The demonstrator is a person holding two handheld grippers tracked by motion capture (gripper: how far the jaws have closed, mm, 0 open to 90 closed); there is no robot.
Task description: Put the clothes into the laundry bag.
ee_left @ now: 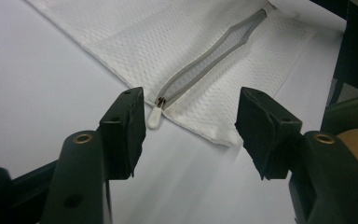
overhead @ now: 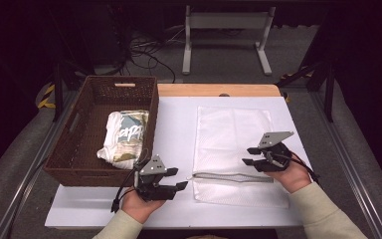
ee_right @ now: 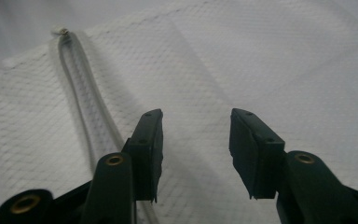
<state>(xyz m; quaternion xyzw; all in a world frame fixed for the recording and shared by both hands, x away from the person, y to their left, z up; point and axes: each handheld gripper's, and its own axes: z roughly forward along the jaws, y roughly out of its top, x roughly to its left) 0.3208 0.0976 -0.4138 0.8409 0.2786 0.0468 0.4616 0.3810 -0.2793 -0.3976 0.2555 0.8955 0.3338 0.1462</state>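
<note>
While fingers (ee_left: 126, 133) gape, zipper pull (ee_left: 153, 118) seemingly untouched.

print on folded white garment (overhead: 125, 135): too small to read
brown wicker basket (overhead: 150, 107) floor: mostly covered
white mesh zip bag (ee_left: 177, 42): cut off up top

Mesh bag (overhead: 233, 149) on table (overhead: 176, 129), basket (overhead: 104, 129) left, shirt (overhead: 124, 137) inside

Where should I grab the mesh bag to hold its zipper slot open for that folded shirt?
Grip the mesh bag by one lip of its open zipper, near the middle where the slot gapes widest. Come from above with the right gripper, which hangs open over the mesh beside it; the bag lies flat, so only that raised lip likely offers an edge.
</note>
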